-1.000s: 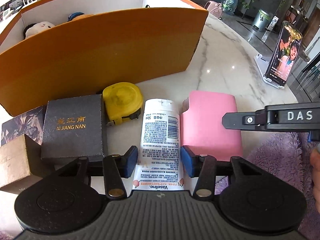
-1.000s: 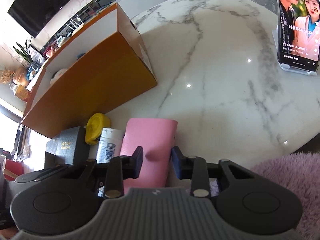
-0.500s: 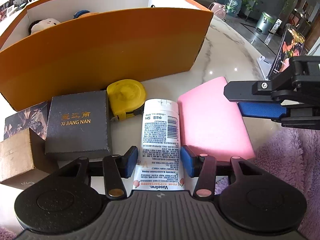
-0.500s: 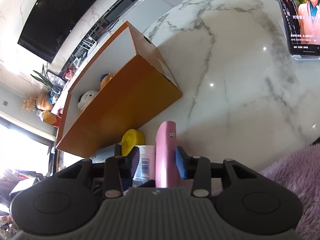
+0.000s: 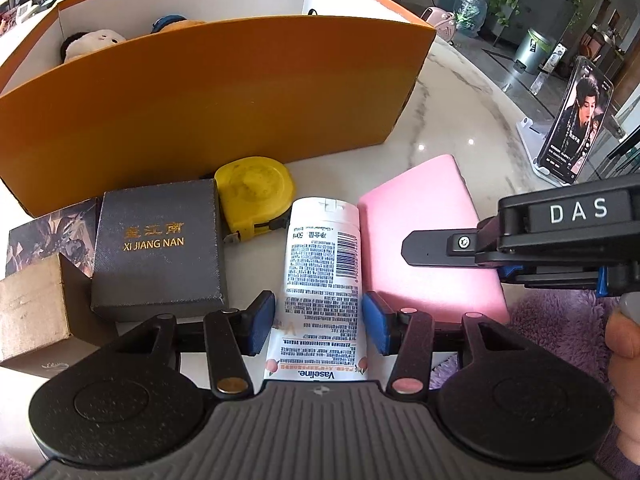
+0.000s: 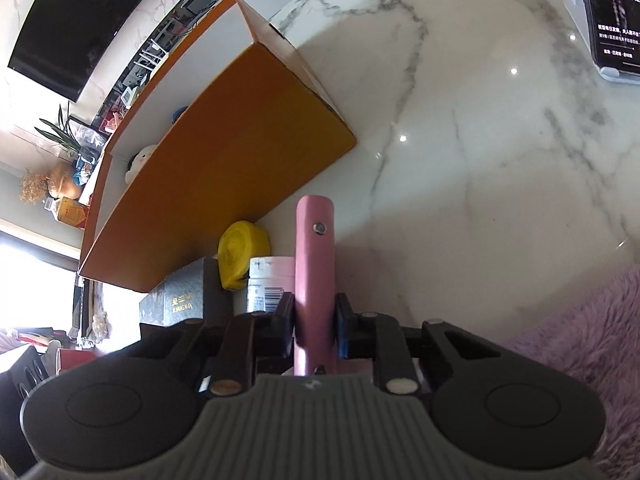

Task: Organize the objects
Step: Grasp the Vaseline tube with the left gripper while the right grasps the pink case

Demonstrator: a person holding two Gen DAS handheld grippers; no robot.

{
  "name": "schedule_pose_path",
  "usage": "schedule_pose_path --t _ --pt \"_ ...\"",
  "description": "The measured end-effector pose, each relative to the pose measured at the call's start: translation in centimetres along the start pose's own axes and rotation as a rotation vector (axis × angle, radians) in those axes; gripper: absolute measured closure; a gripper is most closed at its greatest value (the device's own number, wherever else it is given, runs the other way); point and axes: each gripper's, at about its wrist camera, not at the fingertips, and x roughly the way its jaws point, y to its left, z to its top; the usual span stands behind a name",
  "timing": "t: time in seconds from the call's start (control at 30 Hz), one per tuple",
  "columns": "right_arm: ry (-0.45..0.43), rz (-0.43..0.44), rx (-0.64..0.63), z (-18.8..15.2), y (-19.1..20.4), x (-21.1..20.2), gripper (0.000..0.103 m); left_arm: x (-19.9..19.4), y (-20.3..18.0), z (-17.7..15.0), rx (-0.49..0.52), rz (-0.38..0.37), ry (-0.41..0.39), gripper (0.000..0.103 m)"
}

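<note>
A white Vaseline tube (image 5: 320, 280) lies on the marble table between the blue pads of my left gripper (image 5: 319, 320). Its jaws are opening slightly, and its pads stand just beside the tube. Right of the tube is a pink case (image 5: 424, 240), tipped up along its right edge. My right gripper (image 6: 315, 320) is closing on that edge and both pads press on the pink case (image 6: 315, 248). In the left wrist view its upper finger (image 5: 440, 248) reaches over the case from the right. The open orange box (image 5: 200, 112) stands behind, with plush toys (image 5: 88, 44) inside.
Left of the tube are a yellow tape measure (image 5: 254, 192), a dark "XI JIANG NAN" box (image 5: 156, 252), a patterned box (image 5: 40, 240) and a brown carton (image 5: 32, 312). A phone on a stand (image 5: 572, 120) is at the far right. Purple fluffy fabric (image 5: 560, 320) lies at the table's near edge.
The right gripper came onto the pink case's right edge and rolled. The case tipped up off the table, and the jaws closed on it. The left gripper stayed over the tube.
</note>
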Motion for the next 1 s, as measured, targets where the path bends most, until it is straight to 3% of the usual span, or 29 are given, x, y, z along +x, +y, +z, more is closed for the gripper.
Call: schedule_pose_path --t 0.2,0.4,0.5,0.67,0.77,1.0 --pt "-0.001 -0.012 -0.033 -0.1 0.2 0.0 0.082 0.2 -0.4 0.1 0.029 0.02 -0.006 0.045" --pt "0.003 -0.013 -0.044 0.0 0.1 0.0 0.082 0.5 -1.2 0.2 0.135 0.06 -0.016 0.043" --pt "0.008 -0.012 -0.037 0.2 -0.1 -0.1 0.082 0.4 -1.6 0.3 0.18 0.071 -0.037 0.036" --pt "0.001 -0.028 -0.067 0.4 0.2 -0.3 0.082 1.1 -3.1 0.6 0.277 0.112 -0.046 0.037" --pt "0.004 -0.031 -0.087 0.4 0.4 -0.3 0.081 1.5 -2.9 0.8 0.256 0.111 -0.033 0.048" --pt "-0.009 -0.039 -0.102 0.5 0.6 -0.5 0.082 0.6 -1.5 0.8 0.154 0.037 -0.036 0.049"
